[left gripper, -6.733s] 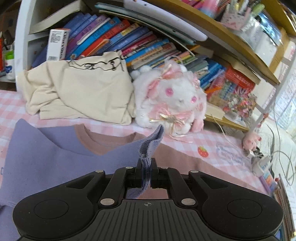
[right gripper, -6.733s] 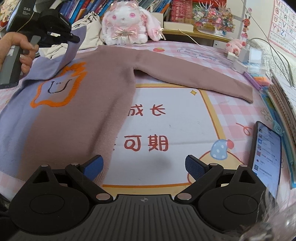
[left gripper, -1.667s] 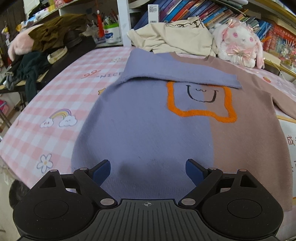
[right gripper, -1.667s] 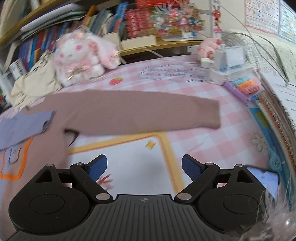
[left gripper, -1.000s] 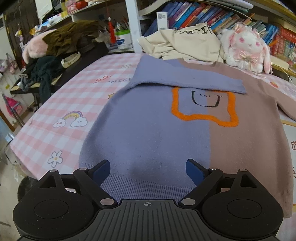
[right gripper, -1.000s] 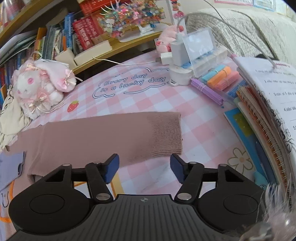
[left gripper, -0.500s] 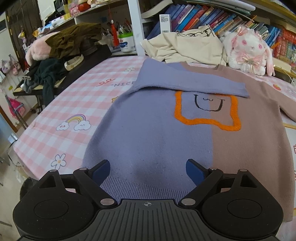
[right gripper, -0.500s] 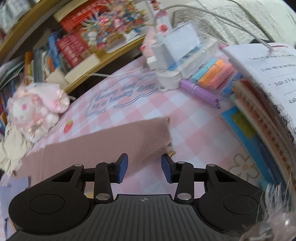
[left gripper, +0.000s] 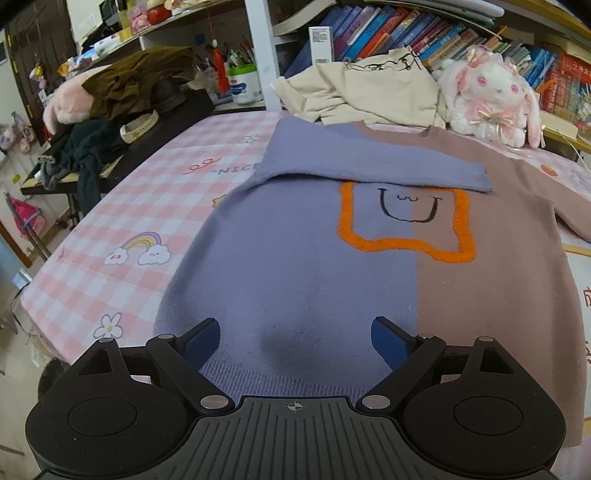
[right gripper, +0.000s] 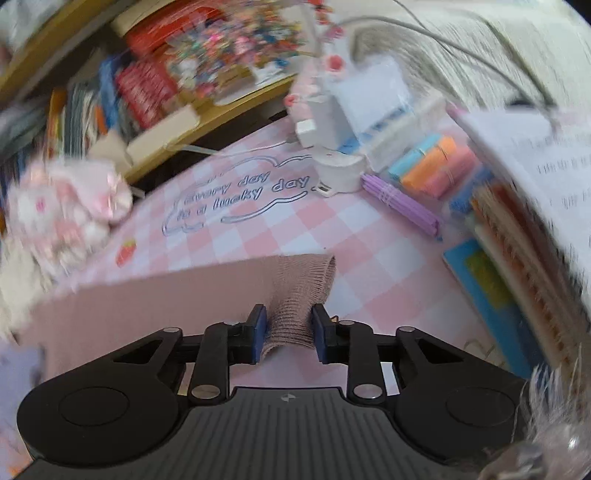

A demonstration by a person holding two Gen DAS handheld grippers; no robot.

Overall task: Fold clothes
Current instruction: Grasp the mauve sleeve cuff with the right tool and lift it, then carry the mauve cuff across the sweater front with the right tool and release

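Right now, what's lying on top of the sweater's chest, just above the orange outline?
The purple sleeve lies folded across the sweater, its cuff end reaching onto the brown half. It covers the top edge of the orange outline. Whatever print sits under the sleeve is hidden.

Sweater is lying flat on the surface, hem nearest the left gripper, one sleeve lying folded across its chest. Behind the sweater's collar, a garment pile is sitting left of a plush rabbit, both in front of the bookshelf. In the right wrist view, the other sleeve's cuff is sitting between the right gripper jaws, with a stationery box behind it and stacked notebooks to its right.
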